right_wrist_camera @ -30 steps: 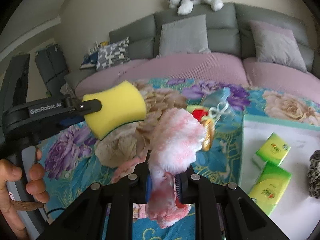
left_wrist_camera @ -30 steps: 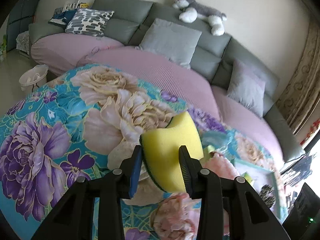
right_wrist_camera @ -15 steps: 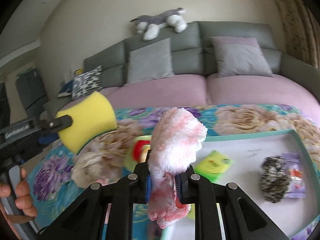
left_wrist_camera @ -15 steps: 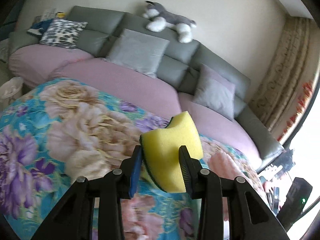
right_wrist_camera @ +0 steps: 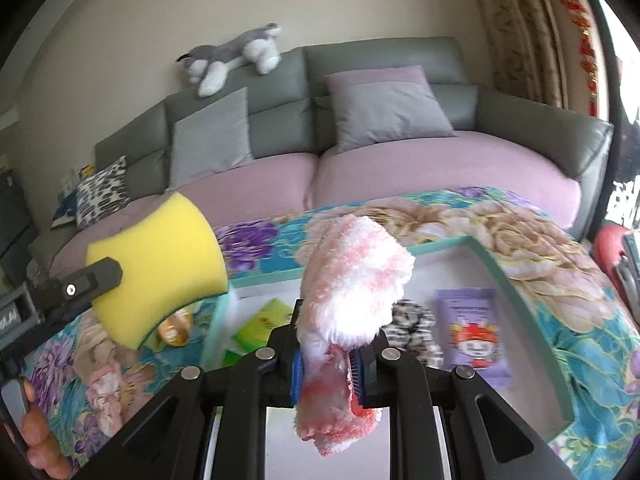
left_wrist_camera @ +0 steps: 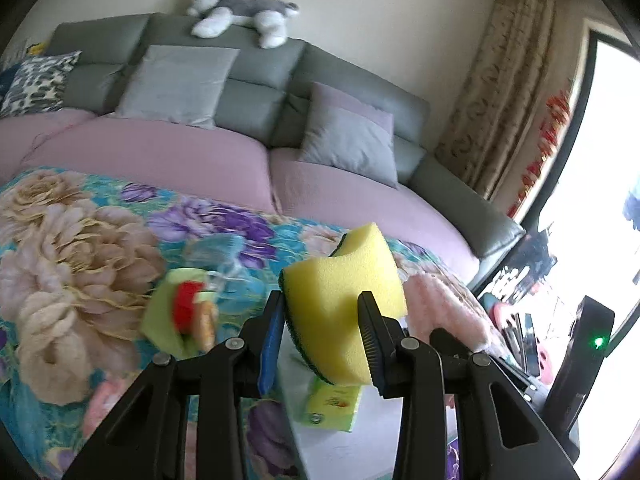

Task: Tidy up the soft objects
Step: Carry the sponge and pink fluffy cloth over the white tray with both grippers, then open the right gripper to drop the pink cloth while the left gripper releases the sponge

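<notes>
- Two grippers up, both loaded, both held in the air over the floral cloth (left_wrist_camera: 80,264).
- Our left gripper (left_wrist_camera: 322,332): jaws part-closed, clamped on the yellow sponge (left_wrist_camera: 344,300). Sponge bows outward between the fingers; dark green scrub layer shows on its underside edge.
- Our right gripper (right_wrist_camera: 328,356): jaws nearly together, pinching the pink fluffy cloth (right_wrist_camera: 352,276). Upper part stands bunched above the fingers; a redder tail hangs below them.
- From the right wrist view, the sponge sits left of the pink cloth, near but apart.
- From the left wrist view, the pink cloth shows just right of the sponge, partly behind the finger.
- Tray (right_wrist_camera: 516,300), white floor with teal rim, lies on the floral cloth under and ahead of the right gripper.
- In the tray: purple packet (right_wrist_camera: 476,332) with a cartoon face, a black-and-white speckled lump (right_wrist_camera: 416,328), green tissue packs (right_wrist_camera: 264,324) at the left end. The speckled lump sits between packet and packs.
- Left of the tray on the cloth: a green packet with red and orange bits (left_wrist_camera: 184,312), blurred; we can't tell what it is.
- Behind: grey sofa (left_wrist_camera: 256,92) with cushions; plush dog (left_wrist_camera: 240,12) lying along the backrest top.
</notes>
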`<state>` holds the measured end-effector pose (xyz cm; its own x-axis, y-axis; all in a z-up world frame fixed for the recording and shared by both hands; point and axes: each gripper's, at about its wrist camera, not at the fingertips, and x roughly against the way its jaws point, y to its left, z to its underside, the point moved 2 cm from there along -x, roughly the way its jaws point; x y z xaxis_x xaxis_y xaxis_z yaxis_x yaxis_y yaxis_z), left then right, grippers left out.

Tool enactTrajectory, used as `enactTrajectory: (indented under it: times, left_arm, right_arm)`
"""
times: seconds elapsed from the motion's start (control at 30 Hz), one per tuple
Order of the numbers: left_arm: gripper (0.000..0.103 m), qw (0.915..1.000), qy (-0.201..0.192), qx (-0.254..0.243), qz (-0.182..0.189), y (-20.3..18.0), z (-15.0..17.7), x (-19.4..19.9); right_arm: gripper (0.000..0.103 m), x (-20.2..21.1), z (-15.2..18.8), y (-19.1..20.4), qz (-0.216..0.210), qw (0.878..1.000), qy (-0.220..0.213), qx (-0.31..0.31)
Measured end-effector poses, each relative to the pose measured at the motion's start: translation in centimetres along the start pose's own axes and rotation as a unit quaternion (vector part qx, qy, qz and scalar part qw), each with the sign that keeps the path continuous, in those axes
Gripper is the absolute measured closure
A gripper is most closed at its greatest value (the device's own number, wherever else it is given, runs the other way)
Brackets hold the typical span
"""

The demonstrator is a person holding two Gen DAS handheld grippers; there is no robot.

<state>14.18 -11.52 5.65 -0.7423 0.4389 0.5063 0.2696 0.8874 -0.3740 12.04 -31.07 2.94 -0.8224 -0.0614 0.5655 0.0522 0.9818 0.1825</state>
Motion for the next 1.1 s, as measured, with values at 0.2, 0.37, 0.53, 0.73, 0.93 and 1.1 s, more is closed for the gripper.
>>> enactTrajectory:
  times: [0.2, 0.37, 0.53, 0.73, 0.93, 1.1]
  left_arm:
    - [0.064, 0.9996, 0.017, -0.022, 0.011, -2.7, 1.0, -2.4]
    - [0.064, 0.9989, 0.034, -0.029, 0.015, -4.1, 1.8, -3.8]
    - [0.064, 0.9978, 0.054, -0.037, 0.016, -5.0, 2.9, -5.3]
    - [0.064, 0.9965, 0.068, -0.047, 0.011, -5.8, 3.6, -6.2]
    - [0.064, 0.9956, 0.078, -0.052, 0.006, -6.0, 4.1, -6.8]
    - [0.061, 0.9951, 0.084, -0.053, 0.004, -5.9, 4.2, -6.9]
  right_arm:
    - [0.083, 1.1, -0.5, -3.7, 0.039, 0.999, -0.017, -0.024]
    - [0.083, 1.8, -0.4, -6.8, 0.073, 0.996, -0.020, -0.051]
    - [0.083, 1.2, 0.3, -8.1, 0.075, 0.995, -0.001, -0.067]
    - [0.083, -0.1, 1.0, -7.2, 0.071, 0.996, 0.022, -0.043]
    - [0.080, -1.1, 1.6, -6.9, 0.069, 0.996, 0.044, -0.035]
    - [0.076, -1.7, 2.0, -7.1, 0.074, 0.995, 0.063, -0.038]
